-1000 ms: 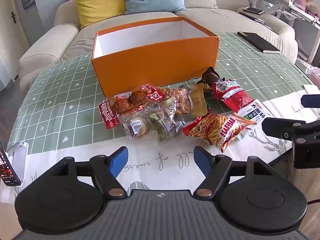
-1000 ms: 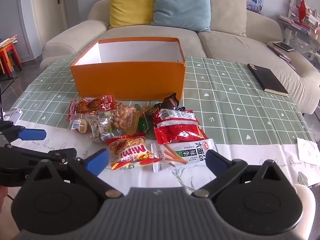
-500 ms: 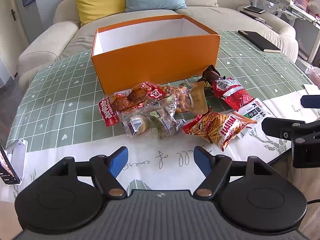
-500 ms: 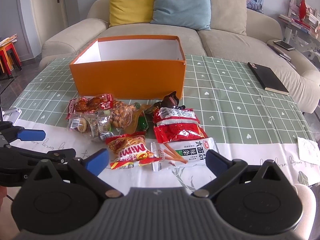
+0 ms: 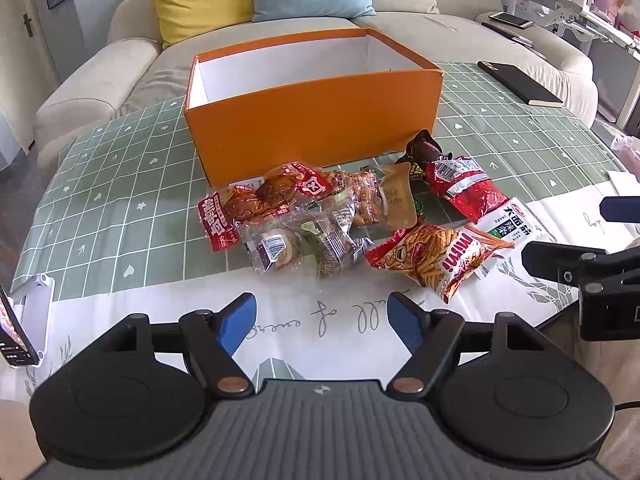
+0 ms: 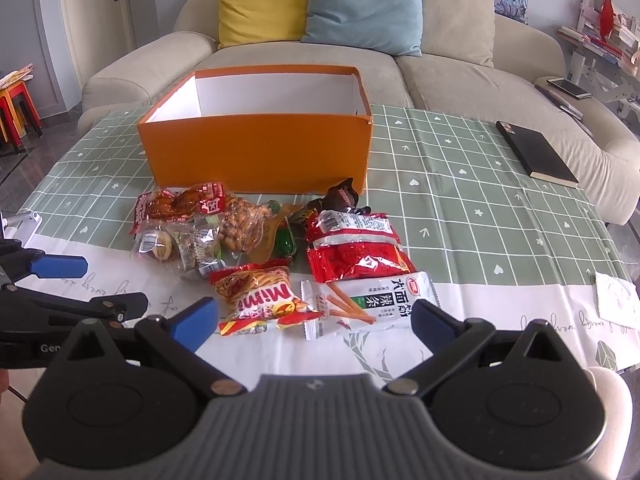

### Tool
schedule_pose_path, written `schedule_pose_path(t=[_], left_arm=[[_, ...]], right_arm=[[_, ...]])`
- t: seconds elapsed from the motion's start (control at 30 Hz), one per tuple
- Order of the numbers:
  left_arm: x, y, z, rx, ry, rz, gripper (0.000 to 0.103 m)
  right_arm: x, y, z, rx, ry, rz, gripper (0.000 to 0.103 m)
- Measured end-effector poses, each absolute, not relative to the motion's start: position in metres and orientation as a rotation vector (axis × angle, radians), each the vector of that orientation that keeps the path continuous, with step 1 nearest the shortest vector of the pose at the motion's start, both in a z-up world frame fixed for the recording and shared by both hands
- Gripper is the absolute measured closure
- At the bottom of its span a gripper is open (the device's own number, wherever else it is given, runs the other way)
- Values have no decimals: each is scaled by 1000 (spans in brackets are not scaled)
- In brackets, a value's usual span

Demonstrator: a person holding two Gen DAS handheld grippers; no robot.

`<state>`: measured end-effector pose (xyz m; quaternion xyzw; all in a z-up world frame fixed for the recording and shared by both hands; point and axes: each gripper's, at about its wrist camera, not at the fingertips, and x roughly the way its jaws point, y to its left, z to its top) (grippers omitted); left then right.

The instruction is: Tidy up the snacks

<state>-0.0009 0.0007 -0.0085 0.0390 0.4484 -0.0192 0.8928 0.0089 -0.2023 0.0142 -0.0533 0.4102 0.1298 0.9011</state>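
Observation:
An open orange box [image 5: 316, 120] [image 6: 256, 152] with a white inside stands on the green checked tablecloth. A pile of snack packets lies in front of it: a red Mimi packet [image 5: 432, 260] [image 6: 256, 300], a white spicy-strip packet [image 6: 372, 304] [image 5: 508, 224], a red foil bag [image 6: 356, 252] [image 5: 464, 188], clear wrapped cakes [image 5: 276, 244] and a red meat packet [image 5: 256, 208]. My left gripper [image 5: 322, 320] is open and empty, short of the pile. My right gripper [image 6: 314, 316] is open and empty, just before the Mimi and white packets.
A black notebook [image 6: 536, 152] lies at the table's right. A phone on a white stand [image 5: 24, 320] sits at the near left edge. A sofa with yellow and blue cushions [image 6: 312, 4] stands behind the table. A white paper [image 6: 616, 300] lies at the right edge.
Both grippers have moved slightly forward toward the snack pile; jaws stay open. The snacks and box have not moved.

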Motion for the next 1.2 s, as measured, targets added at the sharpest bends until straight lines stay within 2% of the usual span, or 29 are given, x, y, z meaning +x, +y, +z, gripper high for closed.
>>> schedule_pose_path(t=[1.2], left_arm=[[-1,0,-8,80,937,-39,16]], right_arm=[[12,-202,11,-111,882,255,4]])
